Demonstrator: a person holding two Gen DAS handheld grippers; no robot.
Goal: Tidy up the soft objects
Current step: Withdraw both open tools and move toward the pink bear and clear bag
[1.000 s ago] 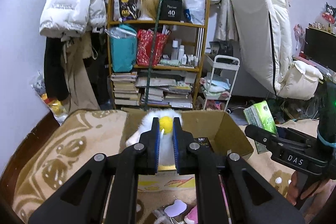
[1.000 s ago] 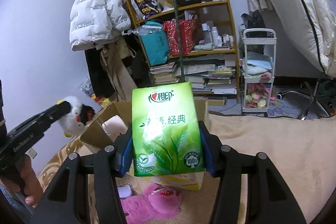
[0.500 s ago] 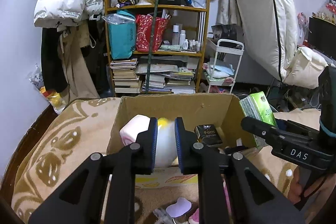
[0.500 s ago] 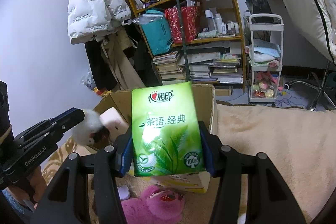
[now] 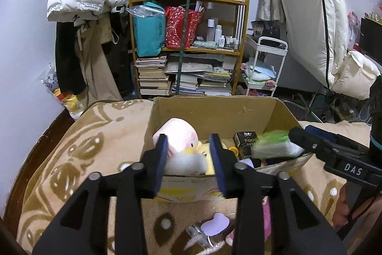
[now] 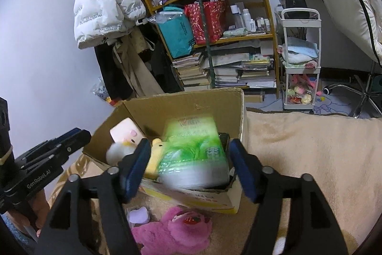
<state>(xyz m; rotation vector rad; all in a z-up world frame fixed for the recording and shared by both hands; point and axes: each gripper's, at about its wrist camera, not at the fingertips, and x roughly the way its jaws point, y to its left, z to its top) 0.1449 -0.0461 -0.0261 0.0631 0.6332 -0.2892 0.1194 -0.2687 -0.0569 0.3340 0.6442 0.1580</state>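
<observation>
My left gripper (image 5: 189, 154) is spread wide and holds nothing, the white plush (image 5: 185, 163) lying in the cardboard box (image 5: 214, 111) beside a pink plush (image 5: 177, 135). My right gripper (image 6: 189, 159) is also released, the blurred green tissue pack (image 6: 193, 147) sitting between its parted fingers in the box, while a magenta plush (image 6: 174, 233) lies on the blanket (image 6: 310, 147) in front.

Dim, cool indoor light, dark fisheye corners — green tissue pack (image 6: 193, 149) smeared by motion blur.

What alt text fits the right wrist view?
The right hand-held gripper is open over a cardboard box, with a blurred green tissue pack between its fingers, in the box. A pink plush toy lies on the blanket in front of the box.
</observation>
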